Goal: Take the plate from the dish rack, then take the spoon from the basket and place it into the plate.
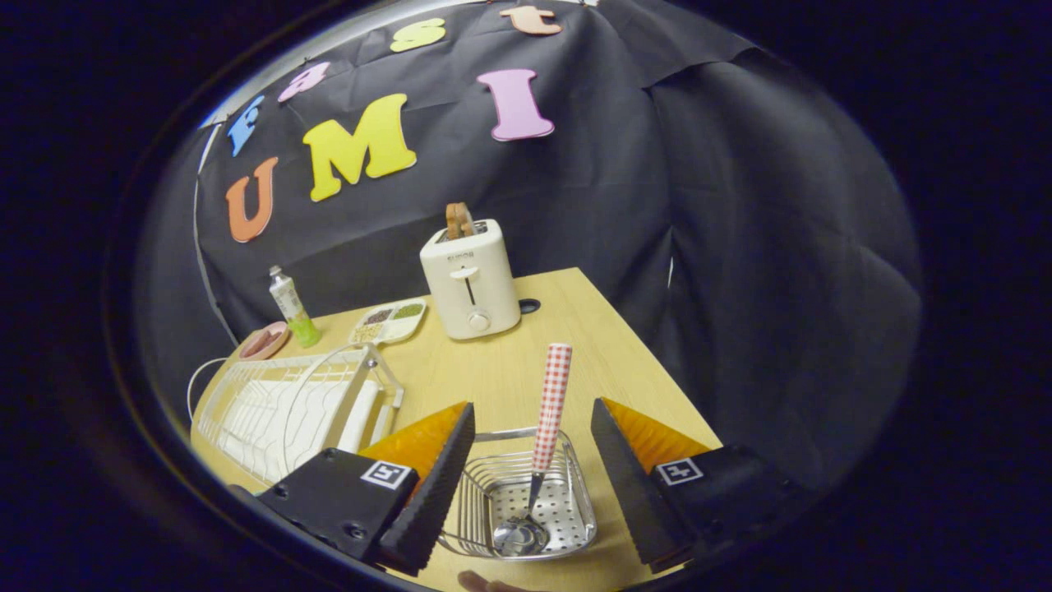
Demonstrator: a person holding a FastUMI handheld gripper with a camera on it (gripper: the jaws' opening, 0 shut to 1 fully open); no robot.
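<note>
Currently: fingers spread over the basket, spoon unheld

Gripper [532, 419] is wide apart, with nothing between the pads in contact; neither finger touches anything. Directly below and between the fingers sits the wire basket [567, 514], on the wooden table [509, 370]. The spoon [538, 460] stands tilted inside the basket, bowl down on the perforated floor, checked handle leaning up over the far rim into the gap between the fingers.

Dish rack [279, 407] lies just beside the basket, partly behind the left finger. A white plate [304, 411] appears to stand upright in the rack.

Beyond the fingers, at the table's far edge: a white toaster [470, 279] with bread [459, 220] showing in its slot, a divided tray [389, 321] of foodstuffs beside it, then a bottle [289, 306] and a small pink dish [265, 341].
</note>
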